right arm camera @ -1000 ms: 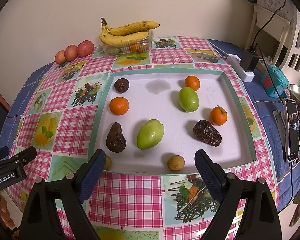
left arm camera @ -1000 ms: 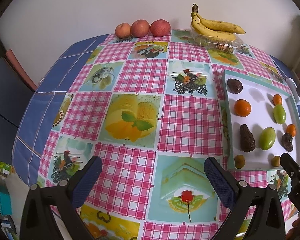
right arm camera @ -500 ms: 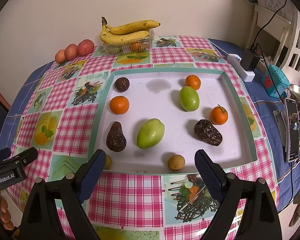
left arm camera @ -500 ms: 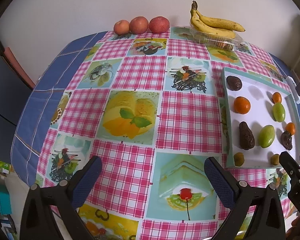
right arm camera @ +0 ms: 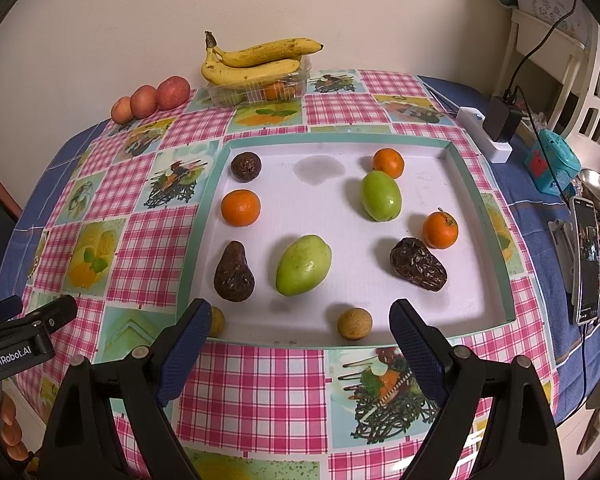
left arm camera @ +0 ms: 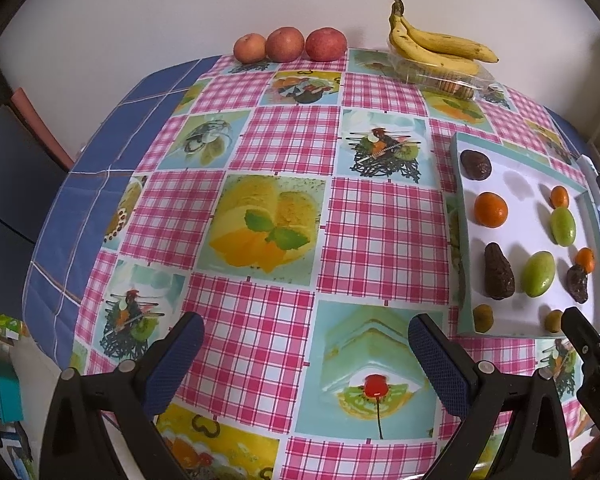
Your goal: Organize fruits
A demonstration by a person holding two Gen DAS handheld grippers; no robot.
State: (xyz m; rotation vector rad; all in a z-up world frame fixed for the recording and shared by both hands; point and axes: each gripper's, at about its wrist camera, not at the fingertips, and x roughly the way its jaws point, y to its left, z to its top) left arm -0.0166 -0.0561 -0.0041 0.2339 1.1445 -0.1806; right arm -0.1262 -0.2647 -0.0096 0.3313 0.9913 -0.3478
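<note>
A white tray with a teal rim [right arm camera: 496,240] lies on the patterned tablecloth and holds several fruits: oranges [right arm camera: 240,207], two green mangoes [right arm camera: 303,265], dark wrinkled avocados [right arm camera: 233,273] and small brown fruits [right arm camera: 354,323]. The tray also shows at the right of the left wrist view [left arm camera: 462,264]. My right gripper [right arm camera: 300,344] is open and empty just in front of the tray's near edge. My left gripper [left arm camera: 306,352] is open and empty over the tablecloth, left of the tray.
Three peaches [left arm camera: 288,44] and a banana bunch [right arm camera: 256,62] on a clear plastic box [right arm camera: 260,90] stand at the table's far edge by the wall. A charger on a power strip [right arm camera: 496,128], a phone [right arm camera: 586,268] and a teal toy [right arm camera: 554,160] lie right of the tray.
The left gripper has drawn back slightly, so the table looks a little farther away. The right gripper has barely moved. Both stay open.
</note>
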